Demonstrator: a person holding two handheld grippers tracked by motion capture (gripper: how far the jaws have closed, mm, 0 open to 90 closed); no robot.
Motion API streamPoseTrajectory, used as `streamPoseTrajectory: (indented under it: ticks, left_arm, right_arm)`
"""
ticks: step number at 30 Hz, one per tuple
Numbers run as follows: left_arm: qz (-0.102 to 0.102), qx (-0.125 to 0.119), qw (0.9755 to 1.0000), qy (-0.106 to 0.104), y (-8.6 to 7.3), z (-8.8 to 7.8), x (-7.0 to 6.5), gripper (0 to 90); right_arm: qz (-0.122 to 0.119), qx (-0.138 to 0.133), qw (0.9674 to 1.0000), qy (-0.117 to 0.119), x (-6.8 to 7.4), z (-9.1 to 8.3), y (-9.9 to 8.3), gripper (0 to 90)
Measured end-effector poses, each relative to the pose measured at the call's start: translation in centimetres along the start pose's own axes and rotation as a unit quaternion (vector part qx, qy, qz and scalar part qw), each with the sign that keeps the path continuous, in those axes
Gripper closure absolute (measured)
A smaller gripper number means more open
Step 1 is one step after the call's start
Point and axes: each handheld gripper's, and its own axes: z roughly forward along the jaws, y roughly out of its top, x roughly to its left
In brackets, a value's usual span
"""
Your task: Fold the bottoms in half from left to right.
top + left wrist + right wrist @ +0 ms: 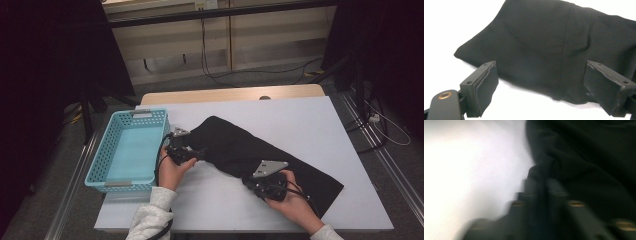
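Two grippers work one black garment, which lies folded and slanted across the white table, just right of the empty blue basket. Left gripper hangs wide apart at the cloth's near edge, apparently lined up to bite. Right gripper, blurred, looks pinched onto a fold, likely so the cloth can be lifted or pulled taut.
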Motion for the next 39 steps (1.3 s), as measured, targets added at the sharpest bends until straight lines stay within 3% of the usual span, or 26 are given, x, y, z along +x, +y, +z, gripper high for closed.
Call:
streamPoseTrajectory:
  ticks: [4, 6, 10, 13, 15, 16, 17, 18, 20, 22, 25, 27, 30, 33, 36, 39]
  left_arm:
    - [-0.006, 0.005, 0.9999, 0.012, -0.1, 0.4, 0.2, 13.0]
    - [-0.013, 0.006, 0.9998, 0.016, 0.0, 0.5, 0.3, 13.0]
    - [-0.021, 0.009, 0.9995, 0.022, -0.1, 0.8, 0.4, 13.1]
    - [-0.017, 0.013, 0.9994, 0.026, 0.0, 0.9, 0.5, 13.0]
    - [-0.016, 0.014, 0.9994, 0.026, 0.0, 0.9, 0.5, 13.0]
    - [-0.015, 0.013, 0.9994, 0.029, 0.0, 1.0, 0.4, 13.0]
    - [-0.015, 0.014, 0.9994, 0.027, 0.0, 1.0, 0.4, 13.0]
    - [-0.016, 0.014, 0.9994, 0.026, 0.0, 1.0, 0.4, 13.0]
    - [-0.015, 0.016, 0.9994, 0.026, 0.0, 1.0, 0.4, 13.1]
    - [-0.010, 0.016, 0.9994, 0.028, 0.0, 1.0, 0.3, 13.0]
    - [-0.007, 0.015, 0.9995, 0.027, 0.1, 0.9, 0.3, 13.1]
    - [-0.005, 0.016, 0.9995, 0.027, 0.2, 0.8, 0.4, 13.1]
    - [0.001, 0.019, 0.9995, 0.024, 0.2, 0.8, 0.3, 13.1]
    - [0.005, 0.019, 0.9996, 0.020, 0.3, 1.0, 0.1, 13.1]
    - [0.008, 0.020, 0.9997, 0.015, 0.5, 1.1, -0.1, 13.1]
    - [0.012, 0.020, 0.9997, 0.010, 0.7, 1.2, -0.3, 13.1]
  right_arm:
    - [0.038, -0.021, 0.9990, 0.006, -1.5, -1.3, -0.1, 85.7]
    - [0.069, -0.045, 0.9965, 0.018, -2.5, -2.6, -0.1, 85.7]
    - [0.092, -0.059, 0.9938, 0.020, -3.4, -3.7, -0.6, 85.8]
    - [0.091, -0.048, 0.9944, 0.023, -3.3, -3.2, -1.2, 82.8]
    - [0.070, -0.026, 0.9960, 0.049, -2.4, -2.3, -1.6, 73.6]
    - [0.070, -0.026, 0.9960, 0.049, -2.4, -2.3, -1.6, 73.6]
    - [0.052, -0.016, 0.9971, 0.053, -1.5, -1.9, -1.5, 63.4]
    - [0.052, -0.016, 0.9971, 0.053, -1.5, -1.9, -1.5, 63.4]
    - [0.047, -0.024, 0.9972, 0.053, -1.0, -2.1, -1.1, 54.9]
    - [0.049, -0.031, 0.9974, 0.042, -1.3, -2.6, -0.9, 50.5]
    - [0.085, -0.050, 0.9950, 0.018, -3.1, -4.3, -1.6, 44.4]
    - [0.091, -0.052, 0.9945, 0.012, -3.6, -4.7, -1.8, 44.4]
    - [0.111, -0.055, 0.9919, -0.026, -5.5, -6.4, -2.8, 44.2]
    - [0.135, -0.055, 0.9873, -0.065, -7.5, -8.0, -4.2, 43.7]
    - [0.148, -0.038, 0.9824, -0.107, -9.0, -9.4, -5.9, 45.6]
    - [0.163, -0.025, 0.9773, -0.133, -10.0, -10.2, -7.3, 46.8]
